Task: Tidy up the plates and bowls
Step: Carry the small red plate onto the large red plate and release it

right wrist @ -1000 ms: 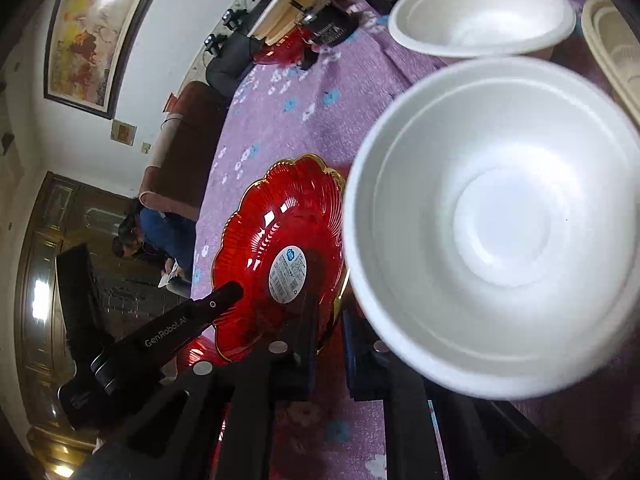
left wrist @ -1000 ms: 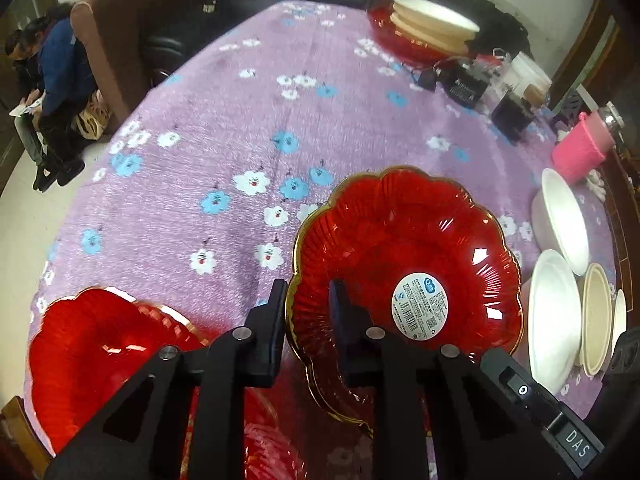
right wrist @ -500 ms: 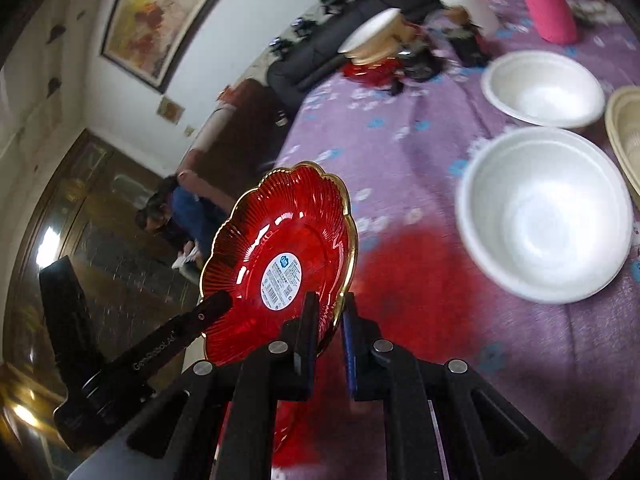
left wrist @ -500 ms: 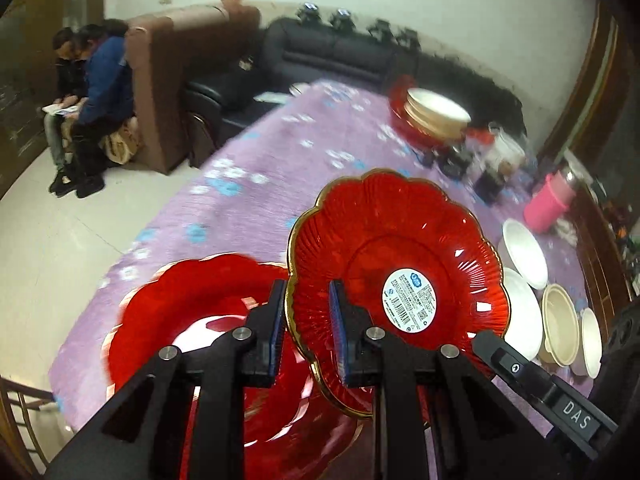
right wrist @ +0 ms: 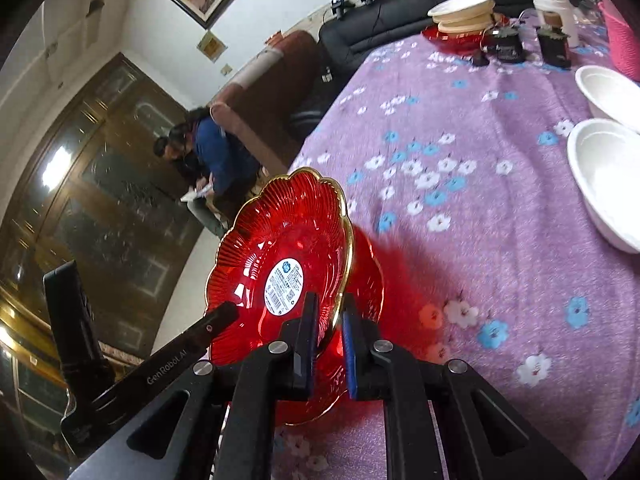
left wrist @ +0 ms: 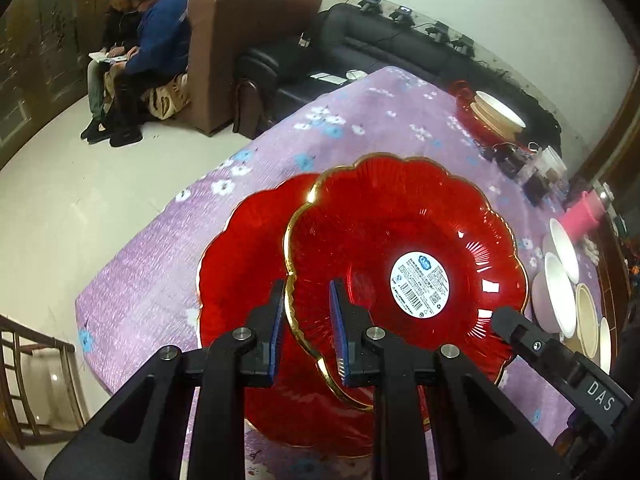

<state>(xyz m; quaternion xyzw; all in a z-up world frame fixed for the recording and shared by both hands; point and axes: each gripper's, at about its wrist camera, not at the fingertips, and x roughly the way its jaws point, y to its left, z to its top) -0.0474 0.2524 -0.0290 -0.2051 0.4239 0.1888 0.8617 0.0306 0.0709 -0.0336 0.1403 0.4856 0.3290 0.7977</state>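
The left tool (left wrist: pixel 307 322) pinched the gold rim of a red scalloped plate (left wrist: pixel 404 264) at its 8 o'clock edge, pads pressed on either side. The right tool (right wrist: pixel 329 334) clamped the same plate (right wrist: pixel 280 272) at its 4 o'clock edge. The plate was round, with no long axis; it hung tilted above the purple floral worktop (left wrist: pixel 360 120), its labelled hollow face turned up toward both cameras. A second red plate (left wrist: pixel 240 272) lay flat on the worktop beneath it, showing out at 9 o'clock. At 3 o'clock in the left view lay two white bowls (left wrist: pixel 560 292) and two beige bowls (left wrist: pixel 586 318), close together. At 1 o'clock a stack of pale bowls (left wrist: pixel 498 114) sat on another red plate; I could not count them.
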